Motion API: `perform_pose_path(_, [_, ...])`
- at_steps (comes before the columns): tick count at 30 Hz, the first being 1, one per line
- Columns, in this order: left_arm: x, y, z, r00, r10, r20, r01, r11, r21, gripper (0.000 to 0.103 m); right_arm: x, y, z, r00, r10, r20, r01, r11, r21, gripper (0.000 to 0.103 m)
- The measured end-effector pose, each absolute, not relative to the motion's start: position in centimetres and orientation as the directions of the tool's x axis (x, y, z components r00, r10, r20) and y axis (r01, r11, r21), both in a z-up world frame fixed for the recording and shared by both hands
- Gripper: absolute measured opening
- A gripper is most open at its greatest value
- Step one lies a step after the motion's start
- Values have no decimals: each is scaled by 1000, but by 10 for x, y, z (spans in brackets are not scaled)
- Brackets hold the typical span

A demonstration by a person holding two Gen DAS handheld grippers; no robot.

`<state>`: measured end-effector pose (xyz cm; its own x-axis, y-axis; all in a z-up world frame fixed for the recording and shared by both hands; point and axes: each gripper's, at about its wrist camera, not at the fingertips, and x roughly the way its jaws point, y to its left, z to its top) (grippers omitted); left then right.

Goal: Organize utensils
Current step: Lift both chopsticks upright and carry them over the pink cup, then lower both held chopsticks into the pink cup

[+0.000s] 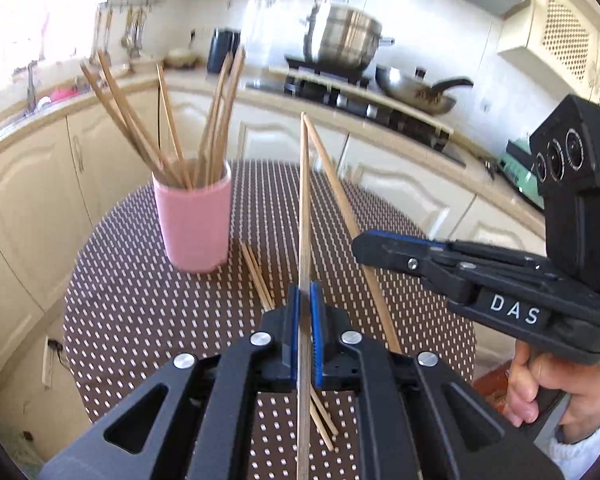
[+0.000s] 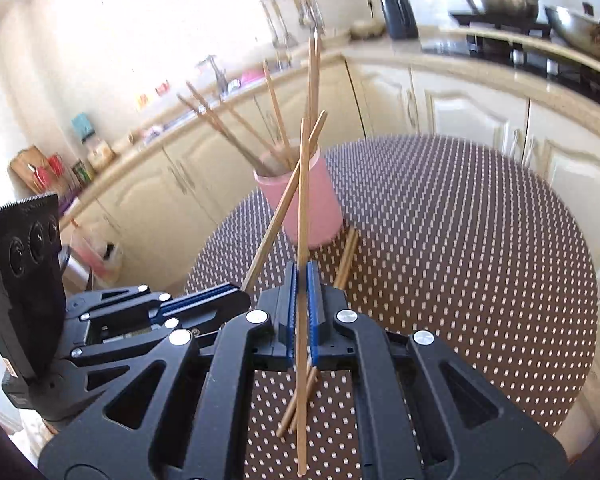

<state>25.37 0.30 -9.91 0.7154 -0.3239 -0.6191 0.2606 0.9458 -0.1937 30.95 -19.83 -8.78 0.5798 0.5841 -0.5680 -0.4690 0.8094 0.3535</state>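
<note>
**Both claws carry one chopstick each**

Left claw (image 1: 305, 300) is closed on a chopstick (image 1: 305, 208); right claw (image 2: 302, 280) is closed on another chopstick (image 2: 302, 216). Pink cup (image 1: 194, 220) stands on the table (image 1: 140, 300), two loose chopsticks (image 1: 258, 276) just beside it. Better to lower each tip straight into the cup, slowly, one after other.

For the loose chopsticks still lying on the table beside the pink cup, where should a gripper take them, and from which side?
Grip the loose chopsticks mid-length, from above, jaws across the shafts. They lie flat and close together on the table, so only the top is free, and the pink cup crowds their far ends.
</note>
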Motion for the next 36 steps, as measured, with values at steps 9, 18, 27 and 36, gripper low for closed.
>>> perform_pose_path(9, [262,18,-74,816,-330,-474,256,942,-216,6,318,-173,-65,638,622,-454,-505,783,364,6])
perform_pose_path(18, [284,42,-59,893,-286,-349,224,952,-206,6,335,-148,-50,691,634,-347,-545,772,327,6])
perform_pose_path(27, [311,71,-53,943,-261,-206,210,948,-239,6,364,-127,-34,730,650,-210,-575,751,323,6])
perform_pose_path(36, [346,87,-50,966,-234,-109,194,936,-292,6,401,-117,-37,772,621,-135,-561,766,314,6])
